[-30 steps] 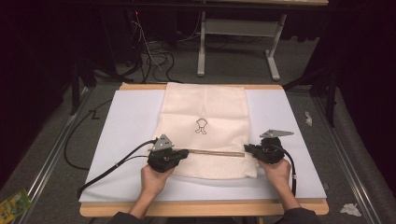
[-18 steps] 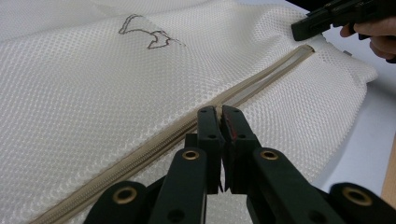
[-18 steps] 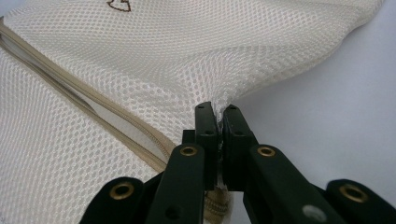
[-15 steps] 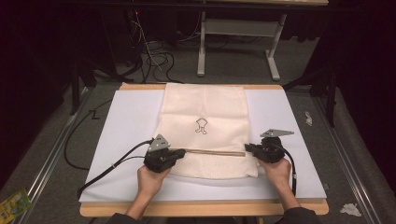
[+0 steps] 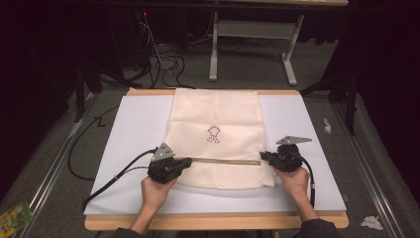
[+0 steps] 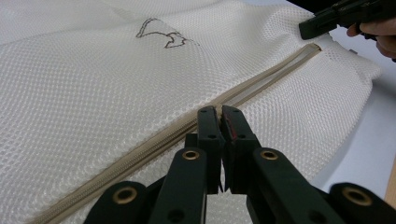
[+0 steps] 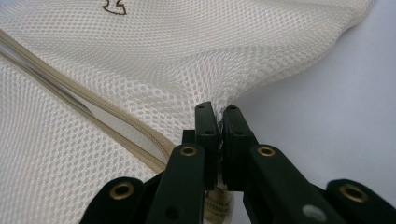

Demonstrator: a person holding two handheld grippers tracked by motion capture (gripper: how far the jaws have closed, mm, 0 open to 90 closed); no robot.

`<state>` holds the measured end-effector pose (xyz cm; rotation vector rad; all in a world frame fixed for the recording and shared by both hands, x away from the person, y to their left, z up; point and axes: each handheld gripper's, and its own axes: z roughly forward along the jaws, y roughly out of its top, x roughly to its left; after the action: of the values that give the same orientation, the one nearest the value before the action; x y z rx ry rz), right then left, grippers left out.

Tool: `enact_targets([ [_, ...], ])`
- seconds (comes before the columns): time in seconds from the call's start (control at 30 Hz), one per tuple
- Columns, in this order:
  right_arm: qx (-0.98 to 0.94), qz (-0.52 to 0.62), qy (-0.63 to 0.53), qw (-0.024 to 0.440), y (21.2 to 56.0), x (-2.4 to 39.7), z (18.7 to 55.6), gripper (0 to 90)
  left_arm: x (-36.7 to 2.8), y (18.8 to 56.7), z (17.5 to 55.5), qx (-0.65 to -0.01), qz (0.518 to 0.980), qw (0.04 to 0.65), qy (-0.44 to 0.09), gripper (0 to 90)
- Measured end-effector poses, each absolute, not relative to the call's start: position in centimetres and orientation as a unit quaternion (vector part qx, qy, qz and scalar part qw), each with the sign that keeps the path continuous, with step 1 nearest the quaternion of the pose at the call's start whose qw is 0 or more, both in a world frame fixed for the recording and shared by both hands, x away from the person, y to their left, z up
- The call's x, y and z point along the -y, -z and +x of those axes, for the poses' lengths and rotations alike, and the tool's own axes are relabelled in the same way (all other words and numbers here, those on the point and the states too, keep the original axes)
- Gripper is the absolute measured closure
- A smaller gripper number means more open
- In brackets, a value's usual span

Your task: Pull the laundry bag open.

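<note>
Jaws of the left gripper (image 6: 219,114) are pressed together with almost no gap, right at the beige zipper (image 6: 261,77) of the cream mesh bag (image 6: 93,93); whether they pinch the zipper pull I cannot tell, because the tips cover that spot. In the high view this left gripper (image 5: 185,162) sits at the left end of the zipper (image 5: 225,160), near the left edge of the mesh bag (image 5: 215,119). The right gripper (image 7: 217,112) is also closed, and its jaws pinch a small fold of the mesh (image 7: 224,100) at the edge of the bag, just beside the end of the zipper (image 7: 93,119). In the high view the right gripper (image 5: 263,155) is at the right end of the zipper, so the two grippers face each other along it. The bag lies flat in the middle of a white mat (image 5: 129,129), which covers a wooden table (image 5: 213,221). I count one bag, one zipper and two grippers, each held by one hand. There is one small dark drawn emblem (image 5: 213,134) in the centre of the bag; it has no letters that I can read. On the grey floor I see one crumpled white scrap (image 5: 371,222) at the right and one green printed packet (image 5: 15,218) at the left, its writing too small to read.
</note>
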<state>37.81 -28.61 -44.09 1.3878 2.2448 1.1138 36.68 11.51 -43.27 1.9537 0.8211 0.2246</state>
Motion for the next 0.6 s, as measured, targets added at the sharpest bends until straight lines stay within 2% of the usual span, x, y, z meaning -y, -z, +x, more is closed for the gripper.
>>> enact_targets([
  [0.6,-0.776,0.478,-0.388,0.138,43.73,28.61,37.91,88.2,-11.98,42.86,36.68,-0.338,0.801,0.486,-0.094,87.3],
])
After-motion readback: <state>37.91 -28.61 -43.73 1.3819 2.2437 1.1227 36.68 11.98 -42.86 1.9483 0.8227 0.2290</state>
